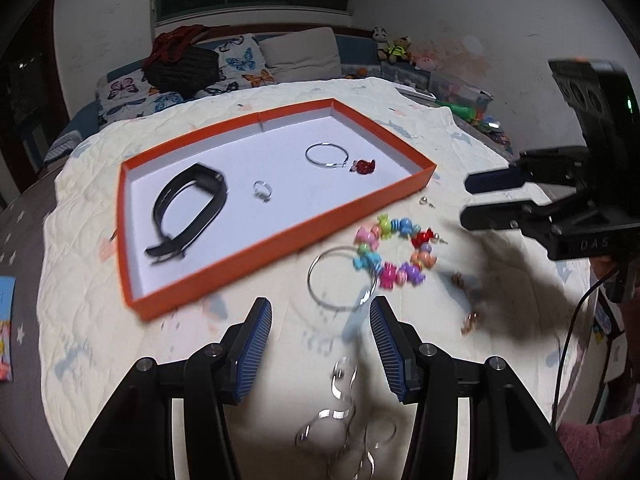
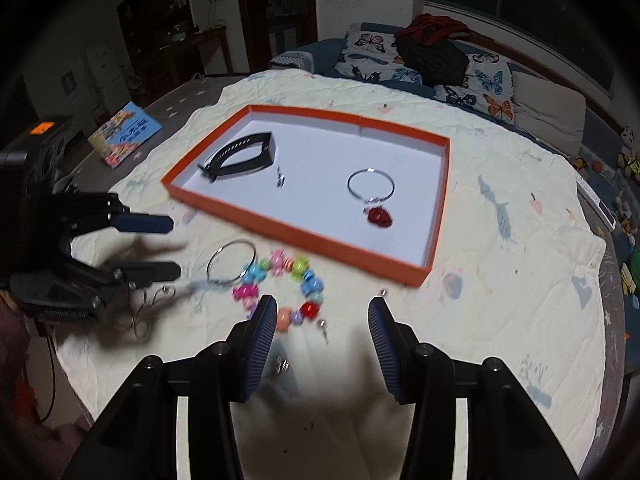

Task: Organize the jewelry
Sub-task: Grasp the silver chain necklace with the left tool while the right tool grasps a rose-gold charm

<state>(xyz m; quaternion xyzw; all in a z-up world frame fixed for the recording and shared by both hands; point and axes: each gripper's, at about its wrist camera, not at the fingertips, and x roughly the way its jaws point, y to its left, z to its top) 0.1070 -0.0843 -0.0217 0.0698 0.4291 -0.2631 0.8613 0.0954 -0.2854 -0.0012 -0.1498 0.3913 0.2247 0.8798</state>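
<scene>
Left claw (image 1: 320, 344) gapes above a silver bangle (image 1: 342, 280) — beaded bracelet (image 1: 394, 254) beside the orange tray (image 1: 280, 236).

We are looking at a bed covered by a cream quilted blanket (image 1: 120, 344), which is carrying every item. An orange tray (image 1: 400, 142) is lying flat on the blanket. Just beside its near wall, a plain silver bangle (image 1: 340, 280) and a colourful bead bracelet (image 1: 394, 252) are lying on the blanket, touching each other. A small silver stud (image 1: 426, 201) is lying near the tray's corner. A blurred chain of silver rings (image 1: 344, 412) is lying nearest us. A picture book (image 2: 124, 134) is resting well apart, beyond the blanket's edge.
</scene>
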